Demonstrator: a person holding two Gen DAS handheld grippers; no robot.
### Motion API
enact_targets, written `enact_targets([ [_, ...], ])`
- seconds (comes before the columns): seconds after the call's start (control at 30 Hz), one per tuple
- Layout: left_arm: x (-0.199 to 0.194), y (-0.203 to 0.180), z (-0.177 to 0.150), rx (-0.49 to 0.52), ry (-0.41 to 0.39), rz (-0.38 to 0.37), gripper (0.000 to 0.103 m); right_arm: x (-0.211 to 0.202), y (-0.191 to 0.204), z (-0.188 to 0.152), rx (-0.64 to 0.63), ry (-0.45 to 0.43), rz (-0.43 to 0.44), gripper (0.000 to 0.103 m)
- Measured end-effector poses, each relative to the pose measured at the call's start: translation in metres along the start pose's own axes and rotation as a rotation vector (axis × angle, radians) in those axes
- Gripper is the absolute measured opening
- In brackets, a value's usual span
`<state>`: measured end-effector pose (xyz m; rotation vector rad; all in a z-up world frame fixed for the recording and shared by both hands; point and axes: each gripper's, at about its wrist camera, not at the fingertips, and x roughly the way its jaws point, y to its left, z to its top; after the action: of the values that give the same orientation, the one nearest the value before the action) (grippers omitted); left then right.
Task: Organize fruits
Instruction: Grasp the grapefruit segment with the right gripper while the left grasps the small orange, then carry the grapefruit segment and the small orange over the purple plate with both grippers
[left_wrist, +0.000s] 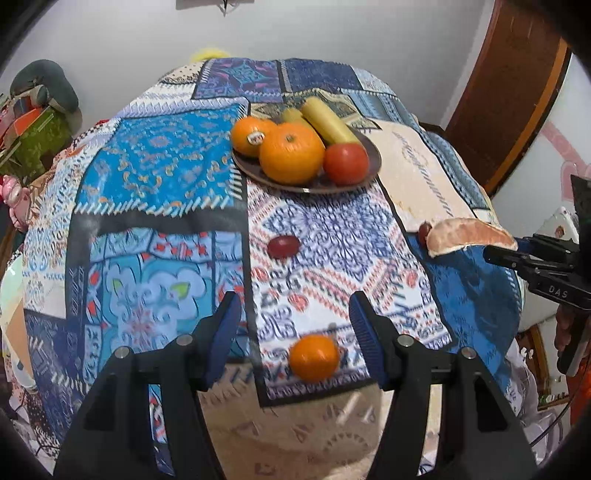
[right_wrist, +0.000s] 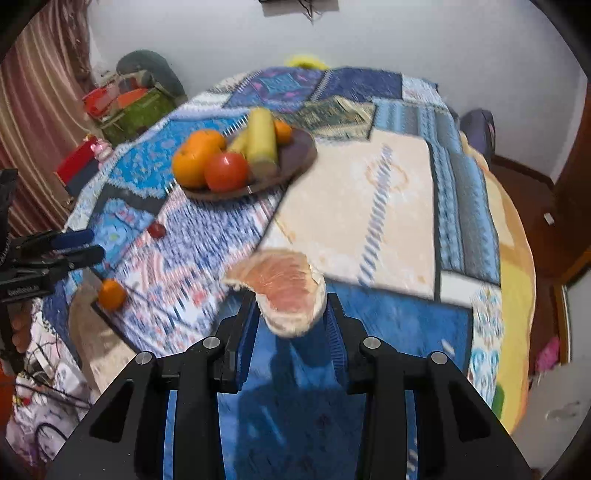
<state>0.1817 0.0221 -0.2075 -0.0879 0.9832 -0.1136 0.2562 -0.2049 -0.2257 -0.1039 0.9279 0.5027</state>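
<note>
**Materials and surface finish**

Printed patchwork cloth, matt. Brown plate, smooth with a glossy rim. Tomato, glossy; oranges, dimpled sheen. Peeled pomelo segment, matt, fibrous. Left gripper: matt black plastic, ribbed blue pads, metal pins.

Left wrist view looks from the near edge of the counter, high, facing its far edge. Right wrist view sits closer, by the near right corner, facing far-left. Both share the plate and each other's tongs.
</note>
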Motion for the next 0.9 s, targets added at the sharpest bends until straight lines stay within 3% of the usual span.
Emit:
enact_targets([
  [0.33, 0.015, -0.012, -0.026, 0.020, 0.072, -0.013, 0.060, 0.016, -0.001, -0.035, -0.012, 0.138, 0.003, 0.034],
  [0.47, 0.020, -0.014, -0.030, 0.029, 0.081, -0.009, 0.060, 0.017, 0.006, -0.035, -0.042, 0.125, -0.002, 0.045],
  [0.6, 0.027, -0.015, -0.032, 0.025, 0.098, -0.024, 0.045, 0.024, 0.002, -0.026, -0.018, 0.108, 0.005, 0.046],
  [0.9, 0.033, -0.007, -0.032, 0.003, 0.099, -0.038, 0.034, 0.037, 0.008, -0.021, -0.044, 0.102, -0.011, 0.053],
])
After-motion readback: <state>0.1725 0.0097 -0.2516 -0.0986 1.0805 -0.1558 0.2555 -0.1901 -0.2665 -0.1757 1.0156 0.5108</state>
